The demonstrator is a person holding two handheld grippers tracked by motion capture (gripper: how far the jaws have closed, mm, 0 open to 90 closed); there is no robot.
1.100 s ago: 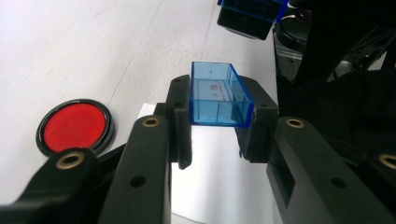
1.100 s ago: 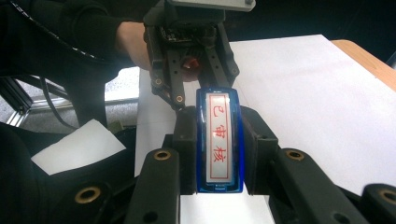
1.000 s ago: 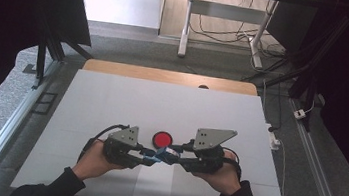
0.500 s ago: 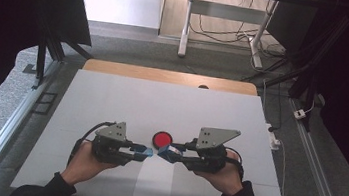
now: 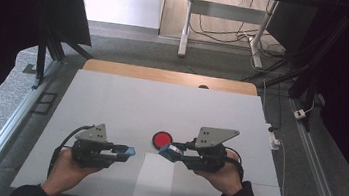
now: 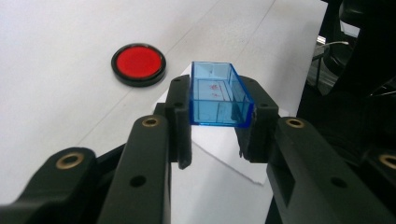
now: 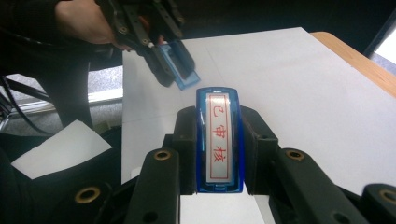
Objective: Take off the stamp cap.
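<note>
My left gripper (image 5: 126, 151) is shut on a clear blue plastic cap (image 6: 215, 88), an open-topped box held between the pads (image 6: 180, 109) above the white paper. My right gripper (image 5: 172, 152) is shut on a blue stamp (image 7: 218, 140) whose white face bears red characters. In the high view the two grippers face each other a short gap apart, with the cap (image 5: 130, 150) at the left and the stamp (image 5: 170, 151) at the right. In the right gripper view the left gripper (image 7: 175, 60) with the cap (image 7: 186, 70) lies ahead.
A round red ink pad in a black tin (image 5: 162, 139) lies on the white table (image 5: 126, 102) just beyond the grippers. A white paper sheet (image 5: 154, 177) lies near the front edge below them. A wooden strip (image 5: 165, 75) runs along the table's far edge.
My left gripper has moved left, away from the right one, taking the blue cap with it. The grippers met tip to tip before and now stand apart. The right hand has stayed put.
</note>
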